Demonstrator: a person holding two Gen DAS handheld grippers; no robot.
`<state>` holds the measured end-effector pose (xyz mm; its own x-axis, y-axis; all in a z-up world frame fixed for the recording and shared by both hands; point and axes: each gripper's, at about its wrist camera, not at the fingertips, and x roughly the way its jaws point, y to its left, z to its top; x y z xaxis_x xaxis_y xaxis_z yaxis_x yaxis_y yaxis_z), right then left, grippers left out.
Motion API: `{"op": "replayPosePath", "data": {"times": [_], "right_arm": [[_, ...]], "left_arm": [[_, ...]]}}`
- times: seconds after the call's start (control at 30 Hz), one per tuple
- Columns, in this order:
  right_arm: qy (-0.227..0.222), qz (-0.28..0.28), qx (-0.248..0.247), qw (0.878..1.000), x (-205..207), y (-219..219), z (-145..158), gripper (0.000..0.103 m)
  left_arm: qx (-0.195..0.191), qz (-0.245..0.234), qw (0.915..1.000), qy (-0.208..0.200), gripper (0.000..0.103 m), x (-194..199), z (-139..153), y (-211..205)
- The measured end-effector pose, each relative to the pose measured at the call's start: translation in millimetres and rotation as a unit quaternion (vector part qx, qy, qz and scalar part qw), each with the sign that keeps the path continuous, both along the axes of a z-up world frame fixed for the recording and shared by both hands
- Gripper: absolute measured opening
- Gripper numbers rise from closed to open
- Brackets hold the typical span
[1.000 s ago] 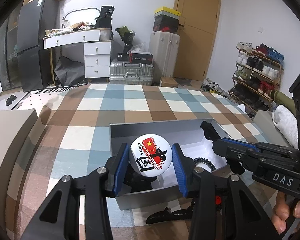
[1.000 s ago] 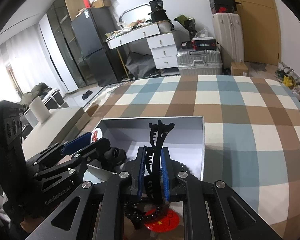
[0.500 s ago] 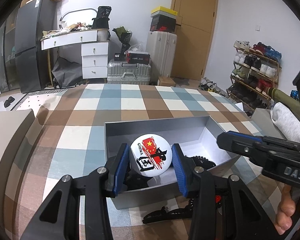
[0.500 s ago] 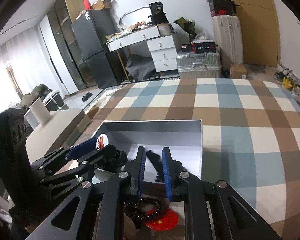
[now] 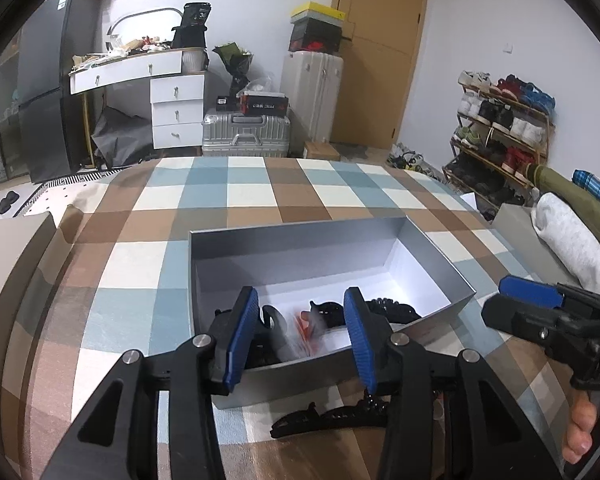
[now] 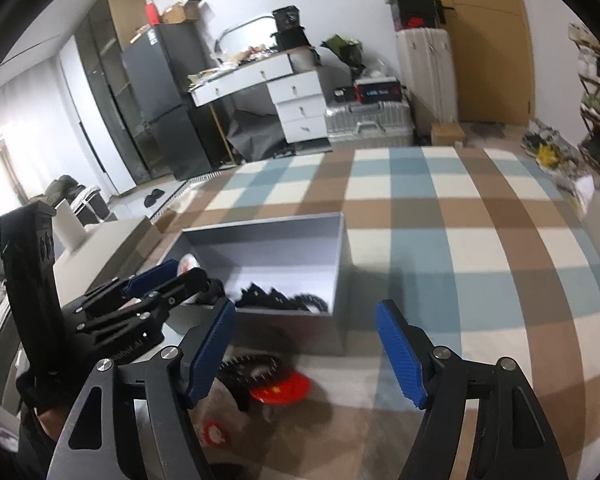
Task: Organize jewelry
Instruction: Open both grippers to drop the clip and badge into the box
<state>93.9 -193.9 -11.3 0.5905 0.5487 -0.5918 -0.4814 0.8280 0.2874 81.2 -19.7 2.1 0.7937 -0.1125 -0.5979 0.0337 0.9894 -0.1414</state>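
A grey open box sits on the checked cloth; it also shows in the right wrist view. My left gripper is open over the box's near end, and the white badge lies blurred in the box below it. Black hair clips and a coiled band lie inside. My right gripper is open and empty, in front of the box. A black hair clip lies on the cloth before the box. A black bead bracelet and a red badge lie there too.
The checked cloth covers the table. A grey box lid lies left of the box. A small red and white badge lies near my right gripper. Desk, suitcases and a shoe rack stand beyond the table.
My left gripper opened and the white badge dropped into the box. My right gripper let the black hair clip go in the box, opened wide and pulled back.
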Motion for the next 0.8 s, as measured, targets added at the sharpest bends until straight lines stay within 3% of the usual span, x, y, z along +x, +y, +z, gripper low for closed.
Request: {"op": "replayPosePath", "data": {"times": [0.03, 0.1, 0.17, 0.43, 0.5, 0.8], "right_arm": [[0.004, 0.0, -0.001, 1.0, -1, -2, -2, 0.073], [0.009, 0.0, -0.002, 1.0, -3, -5, -6, 0.073], [0.013, 0.002, -0.004, 1.0, -6, -8, -10, 0.073], [0.026, 0.004, -0.003, 1.0, -14, -20, -18, 0.086], [0.031, 0.003, 0.0, 1.0, -13, -23, -18, 0.09], [0.039, 0.015, 0.003, 0.999, -25, -29, -13, 0.097]], "left_arm": [[0.007, 0.0, 1.0, 0.0, 0.048, -1, 1, -2], [0.008, 0.001, 1.0, -0.003, 0.067, -6, 2, -2], [0.007, -0.002, 1.0, -0.007, 0.077, -10, 3, -3], [0.024, -0.007, 0.9997, -0.005, 0.088, -29, 8, -9], [0.033, -0.003, 0.9994, 0.006, 0.099, -33, 8, -12], [0.028, 0.006, 0.9994, 0.02, 0.1, -54, 3, -5]]}}
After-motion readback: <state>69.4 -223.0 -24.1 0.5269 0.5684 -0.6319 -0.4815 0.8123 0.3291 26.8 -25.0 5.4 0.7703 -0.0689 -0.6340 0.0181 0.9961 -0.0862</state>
